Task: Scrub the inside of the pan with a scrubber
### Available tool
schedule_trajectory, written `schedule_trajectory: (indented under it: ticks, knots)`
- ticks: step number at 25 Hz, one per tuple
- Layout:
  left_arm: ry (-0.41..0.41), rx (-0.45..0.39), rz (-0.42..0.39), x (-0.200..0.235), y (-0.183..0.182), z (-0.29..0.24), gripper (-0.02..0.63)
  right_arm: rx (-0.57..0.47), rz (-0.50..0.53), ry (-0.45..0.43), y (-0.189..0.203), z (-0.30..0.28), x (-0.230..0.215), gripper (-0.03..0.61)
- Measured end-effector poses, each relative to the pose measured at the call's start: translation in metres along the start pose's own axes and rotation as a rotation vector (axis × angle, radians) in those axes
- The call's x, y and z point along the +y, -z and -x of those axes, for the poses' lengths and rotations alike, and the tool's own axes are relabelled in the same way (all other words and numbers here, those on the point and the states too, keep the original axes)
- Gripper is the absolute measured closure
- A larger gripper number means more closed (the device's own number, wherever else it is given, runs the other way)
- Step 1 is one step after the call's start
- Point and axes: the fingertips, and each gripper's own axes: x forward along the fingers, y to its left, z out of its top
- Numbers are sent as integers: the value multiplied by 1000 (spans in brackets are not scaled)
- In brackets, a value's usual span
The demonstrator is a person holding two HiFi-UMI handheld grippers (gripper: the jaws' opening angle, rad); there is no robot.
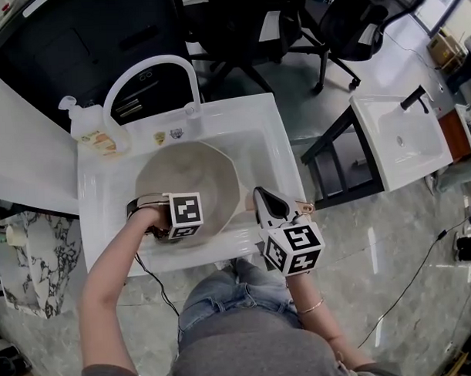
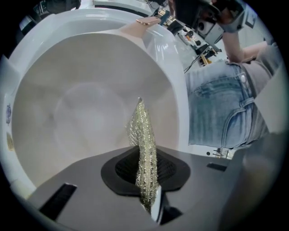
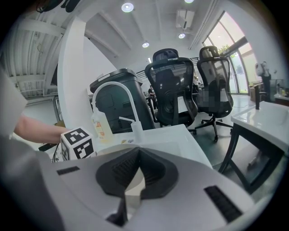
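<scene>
The floor [image 1: 391, 239] is pale, glossy tile. Two black office chairs [image 1: 345, 25] stand at the far side, and a second white basin [image 1: 400, 139] on a dark frame stands to the right. Round ceiling lights [image 3: 127, 6] are lit. Tall windows [image 3: 223, 47] glow with daylight.

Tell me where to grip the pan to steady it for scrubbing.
Take the pan by its right rim beside the tan handle, coming from the right. That thin rim pinches easily, the left gripper holds the scrubber on the left side, and the right gripper seems closed there.
</scene>
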Motion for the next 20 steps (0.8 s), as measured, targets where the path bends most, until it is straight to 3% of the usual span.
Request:
schedule_trajectory:
  ticks: [5,9,14,20]
  knots:
    - [108,-116,19,-9,-32,4,549,-2,-10,6,-1,1,-6,568]
    - [207,-265,86,-12,-64,14,549,-5,-12,12,-3,1,-12,568]
    - [301,-486,169,-7,-103,33,549,-7,-11,19,-6,-2,-16,568]
    - [396,-846,322,15,-138,70,549,6,-1,3,-8,-11,-12,568]
